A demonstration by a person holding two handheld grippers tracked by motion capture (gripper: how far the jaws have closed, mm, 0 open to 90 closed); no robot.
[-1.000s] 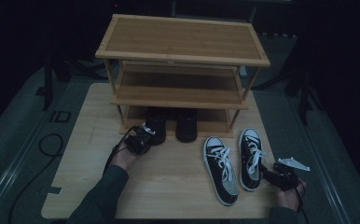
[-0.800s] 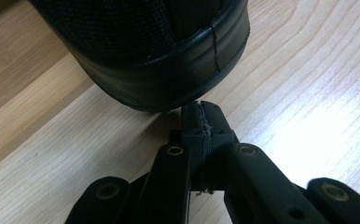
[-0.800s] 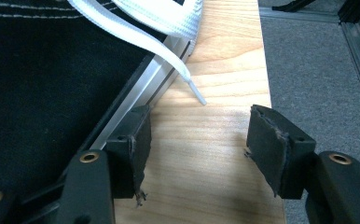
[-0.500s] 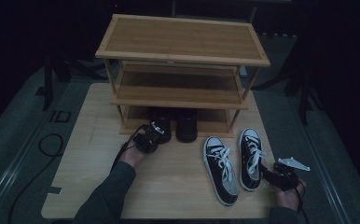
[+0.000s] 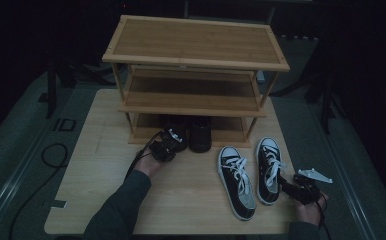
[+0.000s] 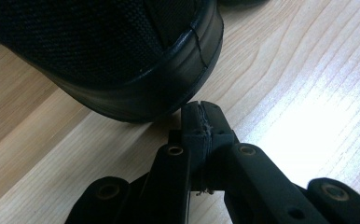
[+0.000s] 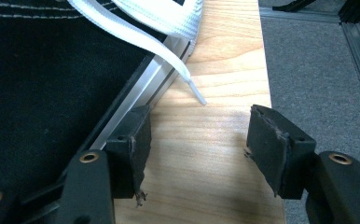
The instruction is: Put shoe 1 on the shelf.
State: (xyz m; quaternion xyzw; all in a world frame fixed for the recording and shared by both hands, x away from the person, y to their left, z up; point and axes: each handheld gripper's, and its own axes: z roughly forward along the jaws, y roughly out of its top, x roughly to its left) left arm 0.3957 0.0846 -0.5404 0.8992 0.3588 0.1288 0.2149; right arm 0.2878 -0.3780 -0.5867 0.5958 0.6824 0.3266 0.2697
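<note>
dim room, pale wooden table (image 5: 101,165) with a three-tier bamboo shoe rack (image 5: 196,75) toward the back. on the lowest tier, two black shoes side by side, the left black shoe (image 5: 173,131) with its heel poking out at the front edge. left gripper (image 5: 167,146) right at that heel, jaws pressed fully together with nothing between them, tip just beside the rubber sole in the left gripper view (image 6: 201,119). looks like a nudge deeper into the shelf. probably light, canvas upper soft, rubber heel rim stiff and grippy: best pushed or pinched at that rim. right gripper (image 5: 295,186) low beside the right black-and-white sneaker (image 5: 270,167), jaws wide apart and empty, one pad (image 7: 138,135) against the sole edge.
</note>
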